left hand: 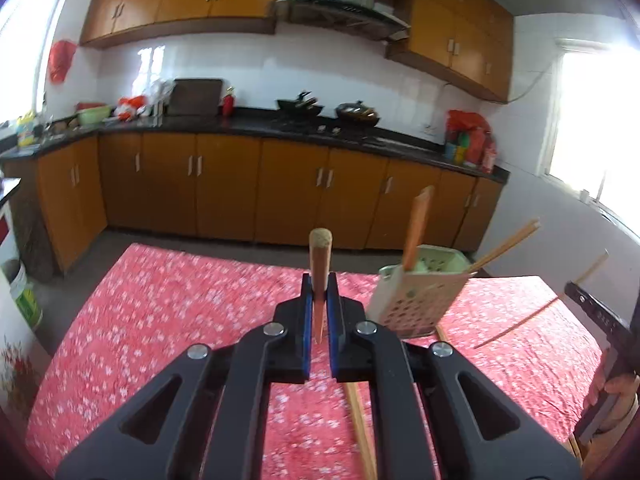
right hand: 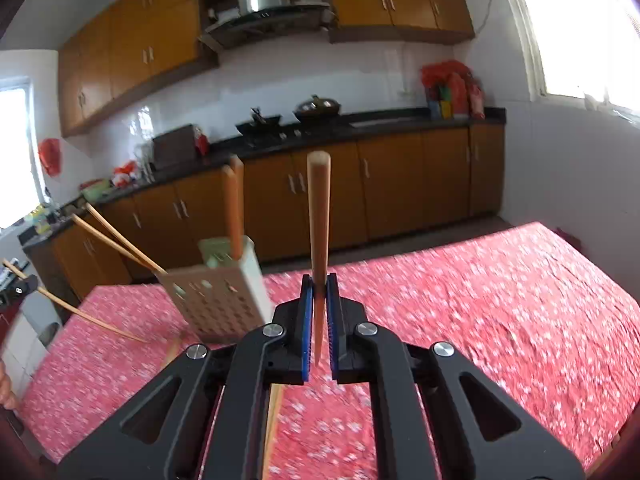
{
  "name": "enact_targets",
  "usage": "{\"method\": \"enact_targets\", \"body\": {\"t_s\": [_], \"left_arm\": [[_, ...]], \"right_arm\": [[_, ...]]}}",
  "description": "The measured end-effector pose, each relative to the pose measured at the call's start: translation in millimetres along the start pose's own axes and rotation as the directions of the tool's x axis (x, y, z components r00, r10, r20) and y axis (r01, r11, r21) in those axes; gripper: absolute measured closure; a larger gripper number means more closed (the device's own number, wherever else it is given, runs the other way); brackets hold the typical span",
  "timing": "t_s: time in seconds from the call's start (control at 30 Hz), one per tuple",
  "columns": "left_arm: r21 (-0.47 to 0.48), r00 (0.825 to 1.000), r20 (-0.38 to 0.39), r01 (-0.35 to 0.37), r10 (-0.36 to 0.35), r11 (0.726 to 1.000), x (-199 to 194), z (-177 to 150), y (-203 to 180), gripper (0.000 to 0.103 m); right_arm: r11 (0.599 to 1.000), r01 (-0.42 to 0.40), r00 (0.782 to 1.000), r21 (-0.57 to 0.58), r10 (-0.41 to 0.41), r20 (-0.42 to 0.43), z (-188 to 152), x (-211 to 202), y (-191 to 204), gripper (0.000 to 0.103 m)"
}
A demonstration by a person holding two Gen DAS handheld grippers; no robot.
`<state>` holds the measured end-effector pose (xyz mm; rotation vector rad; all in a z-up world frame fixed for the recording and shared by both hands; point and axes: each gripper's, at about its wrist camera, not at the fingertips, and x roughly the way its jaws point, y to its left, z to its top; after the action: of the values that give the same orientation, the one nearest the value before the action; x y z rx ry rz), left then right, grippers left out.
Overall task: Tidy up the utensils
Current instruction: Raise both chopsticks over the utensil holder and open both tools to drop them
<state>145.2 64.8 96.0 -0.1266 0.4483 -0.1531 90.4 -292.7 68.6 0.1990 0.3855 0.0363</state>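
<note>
My left gripper [left hand: 319,292] is shut on a wooden chopstick [left hand: 319,258] that sticks forward above the red floral tablecloth [left hand: 160,312]. My right gripper [right hand: 319,292] is shut on another wooden chopstick [right hand: 319,216]. A pale perforated utensil holder [left hand: 416,296] stands tilted on the table, right of the left gripper; in the right wrist view the holder [right hand: 216,300] is left of that gripper. It holds an orange-handled utensil [left hand: 418,228] and two chopsticks [left hand: 506,246]. More chopsticks [left hand: 362,432] lie on the cloth under the left gripper.
The right gripper and a hand [left hand: 612,384] appear at the left view's right edge, with its chopstick [left hand: 532,316]. Orange kitchen cabinets [left hand: 260,184] and a black counter [left hand: 248,122] with woks stand beyond the table. A bright window [right hand: 588,20] is at right.
</note>
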Motion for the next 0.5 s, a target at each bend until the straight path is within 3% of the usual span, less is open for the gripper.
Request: {"method": "enact_targets", "body": {"t_s": [0.27, 0.5], "left_arm": [[0.071, 0.988, 0.045, 0.142, -0.145, 0.987, -20.7, 32.9, -49.5, 0.096], [0.093, 0.973, 0.153, 0.159, -0.172, 0.983, -17.9, 62.2, -83.4, 0.096]], "right_arm": [[0.982, -0.19, 0.98, 0.016, 0.189, 0.062, 43.9, -23.3, 22.1, 0.096], [0.979, -0.204, 0.966, -0.011, 0.203, 0.158, 70.6, -15.1, 42.0, 0.096]]}}
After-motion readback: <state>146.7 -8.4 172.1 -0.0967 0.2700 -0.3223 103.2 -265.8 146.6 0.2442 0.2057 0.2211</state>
